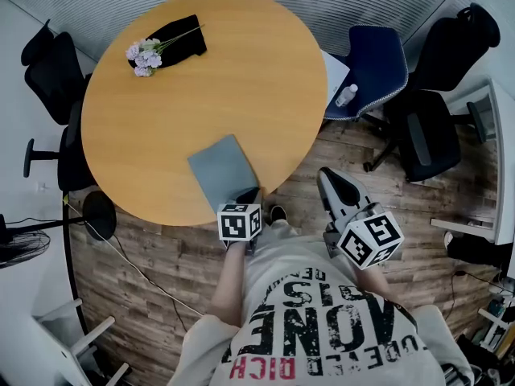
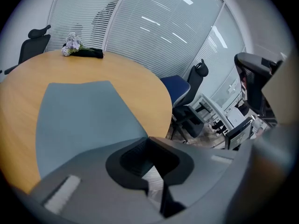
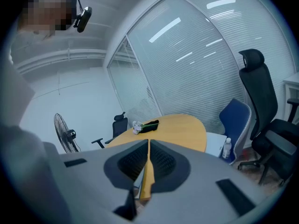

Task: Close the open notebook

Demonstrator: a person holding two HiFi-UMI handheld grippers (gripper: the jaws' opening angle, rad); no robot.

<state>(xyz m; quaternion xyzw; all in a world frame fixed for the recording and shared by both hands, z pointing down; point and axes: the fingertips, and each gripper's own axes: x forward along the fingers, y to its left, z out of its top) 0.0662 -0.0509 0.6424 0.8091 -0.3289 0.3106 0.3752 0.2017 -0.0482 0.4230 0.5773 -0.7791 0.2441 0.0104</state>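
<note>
Notebook (image 1: 223, 170) is noted lying flat, grey cover up, at the near edge of the round worktop (image 1: 161, 111). No open pages are seen, so the closing is judged done or all but done. Left claw (image 1: 248, 198) is held at the notebook's near right corner, clenched, with nothing between the jaws. Right claw (image 1: 328, 179) is held off the worktop to the right, clenched and empty. Next move, as judged: left claw to be lifted clear without the cover being dragged.
</note>
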